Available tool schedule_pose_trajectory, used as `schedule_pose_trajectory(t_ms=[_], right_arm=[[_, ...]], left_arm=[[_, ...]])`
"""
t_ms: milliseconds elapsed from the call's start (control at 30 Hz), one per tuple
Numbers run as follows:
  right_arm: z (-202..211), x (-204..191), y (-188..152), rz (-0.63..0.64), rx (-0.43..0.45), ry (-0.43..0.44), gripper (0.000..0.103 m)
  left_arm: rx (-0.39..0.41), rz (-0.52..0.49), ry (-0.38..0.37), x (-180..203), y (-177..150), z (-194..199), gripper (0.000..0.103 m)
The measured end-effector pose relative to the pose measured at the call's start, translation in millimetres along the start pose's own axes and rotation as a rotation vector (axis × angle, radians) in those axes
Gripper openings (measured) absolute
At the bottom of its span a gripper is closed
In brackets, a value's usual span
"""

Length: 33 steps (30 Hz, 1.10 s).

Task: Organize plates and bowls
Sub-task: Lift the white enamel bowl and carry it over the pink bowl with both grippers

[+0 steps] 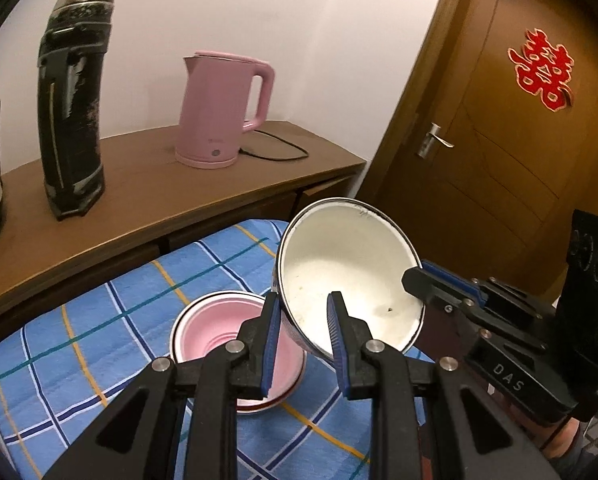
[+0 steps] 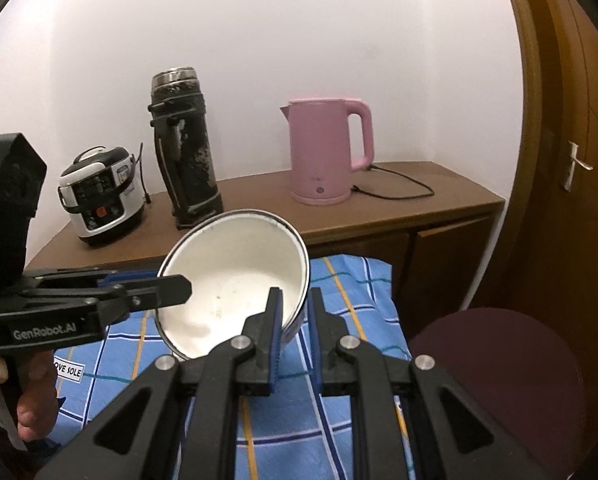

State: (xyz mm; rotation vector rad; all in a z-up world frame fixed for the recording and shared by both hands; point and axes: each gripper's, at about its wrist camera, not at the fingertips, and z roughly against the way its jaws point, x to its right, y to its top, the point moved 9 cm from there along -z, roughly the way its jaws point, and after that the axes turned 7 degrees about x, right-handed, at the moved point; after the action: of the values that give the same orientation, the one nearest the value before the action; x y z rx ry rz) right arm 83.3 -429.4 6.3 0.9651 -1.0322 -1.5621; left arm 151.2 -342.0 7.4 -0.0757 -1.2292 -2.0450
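Note:
A white enamel bowl point(image 1: 347, 276) with a dark rim is held tilted in the air above the blue checked cloth point(image 1: 111, 320). My left gripper point(image 1: 303, 312) is shut on its near left rim. My right gripper point(image 2: 295, 300) is shut on its right rim, and its fingers point(image 1: 423, 276) show at the bowl's right edge in the left wrist view. The bowl fills the middle of the right wrist view point(image 2: 235, 280), with the left gripper's fingers point(image 2: 171, 292) on its left rim. A pink bowl point(image 1: 235, 336) sits on the cloth just below and left of the white bowl.
A wooden sideboard point(image 2: 439, 200) behind the table carries a pink kettle point(image 2: 327, 152), a tall black thermos point(image 2: 187, 148) and a white rice cooker point(image 2: 99, 192). A brown door point(image 1: 499, 120) stands to the right. A dark round stool point(image 2: 495, 376) is beside the table's right edge.

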Motion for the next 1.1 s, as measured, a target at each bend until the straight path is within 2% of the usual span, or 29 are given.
schedule_pose_trajectory(t_ms=[533,1100], right_arm=[[-19.0,-13.7,6.2,0.025,-0.012,0.037,0.012],[-44.0,-21.1,-1.9,0.032,-0.061,0.055,0.012]], left_arm=[[0.002,0.049,0.039,-22.7,5.9,2.8,0.026],[-0.05,0.064,0.094,-39.9,-2.2,-9.0,0.026]])
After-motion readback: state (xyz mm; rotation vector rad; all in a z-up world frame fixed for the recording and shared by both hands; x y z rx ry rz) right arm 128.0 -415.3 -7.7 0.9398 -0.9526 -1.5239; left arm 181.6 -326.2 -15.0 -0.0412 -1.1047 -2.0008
